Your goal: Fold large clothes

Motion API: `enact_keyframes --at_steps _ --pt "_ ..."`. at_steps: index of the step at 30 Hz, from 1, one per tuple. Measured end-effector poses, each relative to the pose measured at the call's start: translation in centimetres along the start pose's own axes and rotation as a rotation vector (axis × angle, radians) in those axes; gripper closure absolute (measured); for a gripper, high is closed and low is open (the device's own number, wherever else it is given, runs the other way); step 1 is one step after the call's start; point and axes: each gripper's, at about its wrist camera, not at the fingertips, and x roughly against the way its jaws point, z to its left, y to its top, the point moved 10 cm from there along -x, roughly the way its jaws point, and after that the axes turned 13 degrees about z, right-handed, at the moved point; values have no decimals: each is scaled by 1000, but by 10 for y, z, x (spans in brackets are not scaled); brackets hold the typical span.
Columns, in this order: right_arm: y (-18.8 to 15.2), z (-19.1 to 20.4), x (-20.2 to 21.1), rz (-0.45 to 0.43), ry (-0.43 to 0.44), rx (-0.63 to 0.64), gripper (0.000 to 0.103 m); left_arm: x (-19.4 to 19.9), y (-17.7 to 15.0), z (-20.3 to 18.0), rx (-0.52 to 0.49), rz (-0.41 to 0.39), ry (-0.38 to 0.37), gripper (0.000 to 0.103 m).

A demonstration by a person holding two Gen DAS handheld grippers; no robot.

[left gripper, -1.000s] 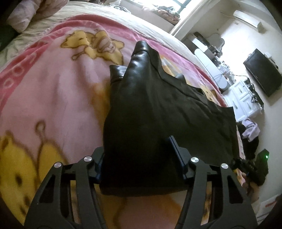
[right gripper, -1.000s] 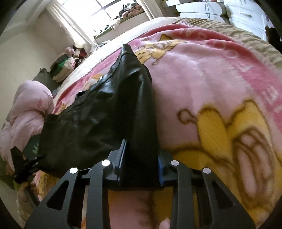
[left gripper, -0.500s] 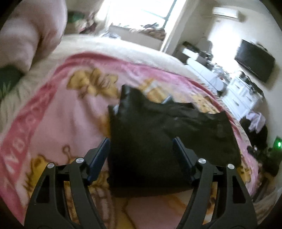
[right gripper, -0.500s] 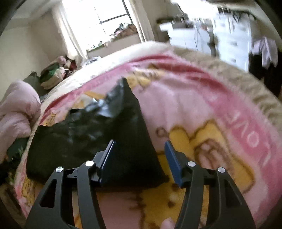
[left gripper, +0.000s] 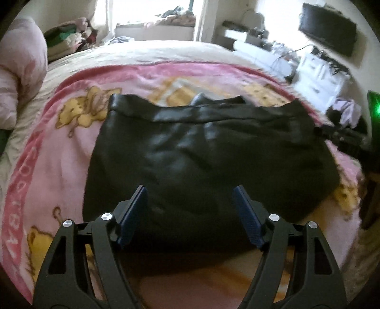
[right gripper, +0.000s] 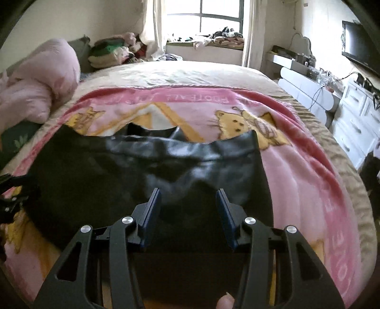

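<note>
Both grippers let go: left gripper (left gripper: 190, 209) widened, right gripper (right gripper: 187, 211) narrowed slightly (both empty); black garment (left gripper: 201, 154) lies mid-frame. Regrip its corners evenly.

1. The left wrist camera is sitting just behind the left gripper (left gripper: 190, 202), looking steeply down and forward across the black garment (left gripper: 201, 154) – close above its near edge.
2. The right wrist camera is riding behind the right gripper (right gripper: 188, 205), facing the same way, toward the window (right gripper: 220, 14).
3. Both views are sharing the garment, the pink blanket (left gripper: 59, 154), the pink duvet (right gripper: 40, 80) at left and the white drawers (right gripper: 356, 114) at right – each showing the other gripper at its edge.
</note>
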Motion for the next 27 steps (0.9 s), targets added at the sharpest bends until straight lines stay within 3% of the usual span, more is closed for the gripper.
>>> enact_keyframes --at_steps 4,6,10,19,21,24,27 --pt "11 -20 -35 85 -3 -49 57 -11 2 16 37 24 -2 36" --pt "1 -38 -59 192 -47 -91 59 -19 2 20 35 41 -2 36" --pt "-10 -45 -80 243 25 -150 59 -30 2 24 48 54 -25 36" --pt "-9 -43 -75 212 5 -177 58 -18 7 23 64 36 -85 34" --pt "-4 -40 -63 184 -12 -171 58 -8 10 25 73 19 -77 24" --pt "3 -30 -43 128 5 -162 56 5 14 29 80 -9 -61 18" --pt "8 -15 -23 75 30 -147 47 13 16 33 95 -18 -57 10"
